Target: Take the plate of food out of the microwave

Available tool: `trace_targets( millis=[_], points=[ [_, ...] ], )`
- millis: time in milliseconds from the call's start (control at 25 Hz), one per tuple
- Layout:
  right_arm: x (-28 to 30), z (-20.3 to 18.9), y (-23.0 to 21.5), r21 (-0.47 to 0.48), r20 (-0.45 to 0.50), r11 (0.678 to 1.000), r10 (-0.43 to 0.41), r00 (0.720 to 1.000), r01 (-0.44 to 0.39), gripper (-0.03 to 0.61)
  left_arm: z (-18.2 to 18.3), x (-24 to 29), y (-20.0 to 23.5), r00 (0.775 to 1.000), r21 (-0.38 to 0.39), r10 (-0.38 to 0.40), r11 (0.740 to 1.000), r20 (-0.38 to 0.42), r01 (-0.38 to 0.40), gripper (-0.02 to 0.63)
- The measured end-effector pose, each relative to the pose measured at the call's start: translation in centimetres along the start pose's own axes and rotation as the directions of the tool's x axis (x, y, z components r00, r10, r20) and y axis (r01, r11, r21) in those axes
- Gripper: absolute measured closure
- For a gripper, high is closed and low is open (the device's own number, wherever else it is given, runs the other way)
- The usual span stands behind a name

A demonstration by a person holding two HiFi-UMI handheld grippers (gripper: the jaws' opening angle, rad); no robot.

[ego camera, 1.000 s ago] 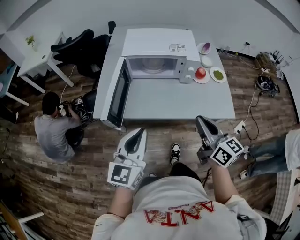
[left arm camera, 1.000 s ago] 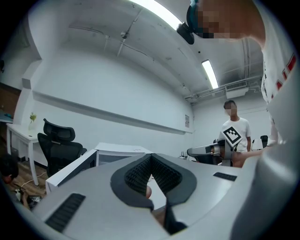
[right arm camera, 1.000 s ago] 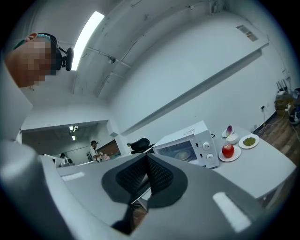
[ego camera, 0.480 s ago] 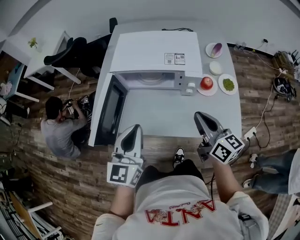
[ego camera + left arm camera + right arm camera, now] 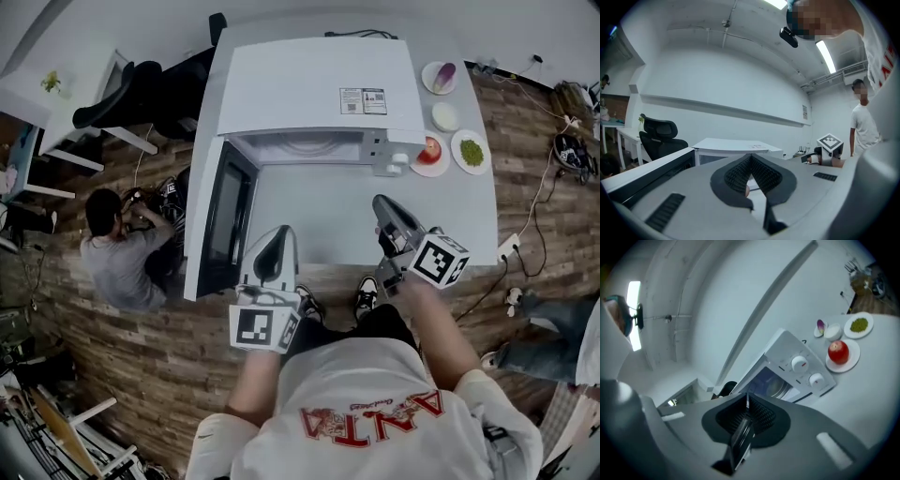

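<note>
The white microwave [image 5: 319, 89] stands on the grey table [image 5: 469, 216], its door [image 5: 225, 220] swung open to the left. Inside the cavity [image 5: 776, 387] I see a round pale shape, a plate or the turntable; I cannot tell which. My left gripper [image 5: 279, 236] is shut and empty, at the table's front edge beside the open door. My right gripper [image 5: 382, 204] is shut and empty, over the table in front of the control panel [image 5: 806, 371]. In the left gripper view the gripper [image 5: 751, 157] points at the microwave [image 5: 736, 146]; in the right gripper view the gripper [image 5: 747, 397] points at the cavity.
Right of the microwave stand a plate with a red apple [image 5: 429, 153], a plate of green food [image 5: 471, 152], a white bowl [image 5: 445, 116] and a dish with a purple piece [image 5: 441, 77]. A person [image 5: 117, 258] sits on the floor left; a black chair [image 5: 141, 89] stands behind.
Both grippers have moved forward toward the microwave. The right gripper now reaches over the table's front edge. Both stay shut.
</note>
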State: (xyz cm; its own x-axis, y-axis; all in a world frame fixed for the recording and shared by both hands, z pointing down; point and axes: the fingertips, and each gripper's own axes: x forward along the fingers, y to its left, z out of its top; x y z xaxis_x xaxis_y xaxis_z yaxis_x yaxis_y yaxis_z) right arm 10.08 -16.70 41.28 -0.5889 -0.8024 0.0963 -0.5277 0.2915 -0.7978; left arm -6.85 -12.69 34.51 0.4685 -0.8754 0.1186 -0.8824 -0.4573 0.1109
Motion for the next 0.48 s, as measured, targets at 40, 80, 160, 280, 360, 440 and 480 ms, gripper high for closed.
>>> trace_targets(
  millis=[40,80,160,280,360,440,480],
  points=[
    [1.2,-0.4,0.0,0.051,0.014,0.999,0.005,1.000,-0.006,0.577,-0.2,0.1,0.7,1.000,-0.008,-0.002,1.000,-0.001,0.002,0.604],
    [2.4,-0.8,0.0,0.096,0.026,0.995,0.009,1.000,-0.011,0.576,-0.3,0.1,1.3,1.000,-0.015,-0.004,1.000,-0.004,0.004,0.604],
    [5.0,-1.6,0.2,0.153,0.040,0.988,0.017,0.999,-0.023,0.575,-0.8,-0.1,2.3,1.000,-0.026,-0.005,1.000,-0.011,0.005,0.604],
    [7.8,-3.1,-2.7,0.304,0.041,0.947,-0.119,0.992,0.101,0.556,-1.8,-0.5,3.2,1.000,-0.048,-0.011,0.999,-0.015,0.010,0.604],
    [10.0,-3.7,-4.2,0.393,0.059,0.912,-0.154,0.986,0.119,0.520,-2.6,-0.9,3.6,1.000,-0.056,-0.020,0.998,-0.024,0.018,0.604],
    [12.1,-4.1,-5.1,0.461,0.085,0.880,-0.174,0.981,0.116,0.517,-3.3,-1.4,3.8,0.999,-0.070,-0.030,0.997,-0.036,0.027,0.604],
    [12.9,-4.3,-5.6,0.486,0.090,0.865,-0.189,0.978,0.123,0.516,-3.6,-1.5,3.9,0.998,-0.073,-0.038,0.997,-0.043,0.035,0.604]
  ],
)
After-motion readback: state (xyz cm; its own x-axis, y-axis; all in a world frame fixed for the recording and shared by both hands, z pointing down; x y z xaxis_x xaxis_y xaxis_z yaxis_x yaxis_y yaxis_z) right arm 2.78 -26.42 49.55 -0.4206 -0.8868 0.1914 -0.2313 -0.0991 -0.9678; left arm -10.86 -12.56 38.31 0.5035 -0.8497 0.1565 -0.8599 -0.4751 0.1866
